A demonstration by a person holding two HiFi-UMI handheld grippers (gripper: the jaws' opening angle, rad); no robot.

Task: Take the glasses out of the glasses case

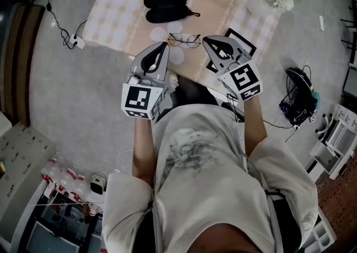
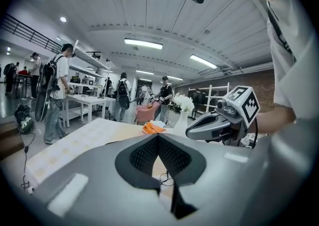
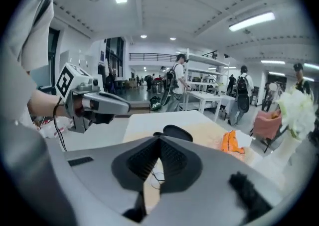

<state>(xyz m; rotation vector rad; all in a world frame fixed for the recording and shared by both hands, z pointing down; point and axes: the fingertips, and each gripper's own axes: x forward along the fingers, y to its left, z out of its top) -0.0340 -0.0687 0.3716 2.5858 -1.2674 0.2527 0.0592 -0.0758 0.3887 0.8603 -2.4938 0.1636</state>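
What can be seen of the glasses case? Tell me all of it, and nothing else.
The glasses case is black, matte and soft-looking. It lies opened out as two long oval halves side by side on the checked tablecloth, toward the table's far side. A thin dark pull or cord trails from its right end. Its inside is too dark to read. The glasses lie apart from it, nearer the person. Only the cloth touches it.
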